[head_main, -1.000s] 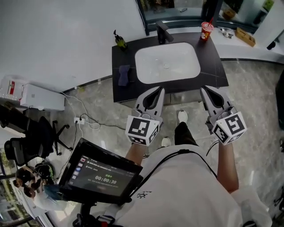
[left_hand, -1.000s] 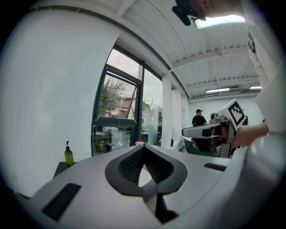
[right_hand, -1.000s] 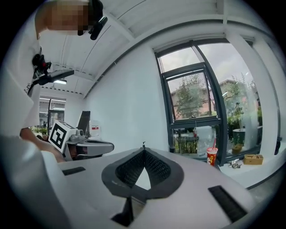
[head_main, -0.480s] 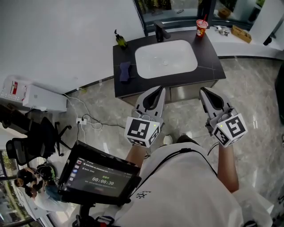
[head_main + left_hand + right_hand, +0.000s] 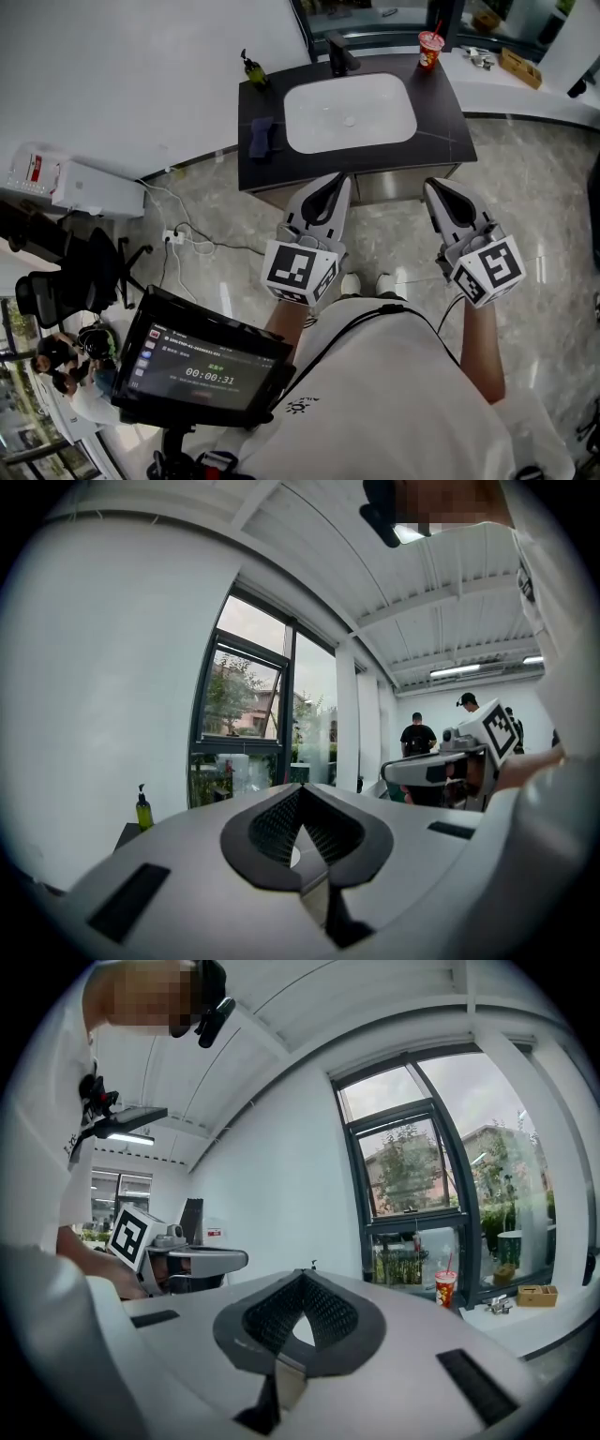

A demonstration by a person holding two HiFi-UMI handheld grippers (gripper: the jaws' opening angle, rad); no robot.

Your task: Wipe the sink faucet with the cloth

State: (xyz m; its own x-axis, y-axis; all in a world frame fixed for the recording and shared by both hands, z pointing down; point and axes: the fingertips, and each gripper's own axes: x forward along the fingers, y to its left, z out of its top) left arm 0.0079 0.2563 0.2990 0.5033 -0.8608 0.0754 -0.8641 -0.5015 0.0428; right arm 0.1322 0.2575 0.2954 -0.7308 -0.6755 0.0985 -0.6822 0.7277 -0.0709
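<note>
Left hand-held gripper (image 5: 335, 181): clenched, jaw tips meeting with nothing between them; held level above the floor (image 5: 534, 206), just short of the worktop's near edge.
Right hand-held gripper (image 5: 434, 187): clenched and empty, jaw tips together; held beside the left one and pointing the same way.
Worktop (image 5: 445, 127): dark slab carrying the sink, set against the white wall and the window.
Sink (image 5: 380, 122): white basin, set in the middle of the worktop.
Faucet (image 5: 342, 54): black, standing at the sink's far rim; neither gripper is near it.
Cloth (image 5: 262, 137): dark blue, bunched, lying on the worktop just beside the sink's left rim, well apart from both grippers.
Soap bottle (image 5: 251, 71): upright at the worktop's far left corner, beyond the cloth.
Red cup (image 5: 430, 49): with a straw, at the far right of the worktop, right of the faucet.
</note>
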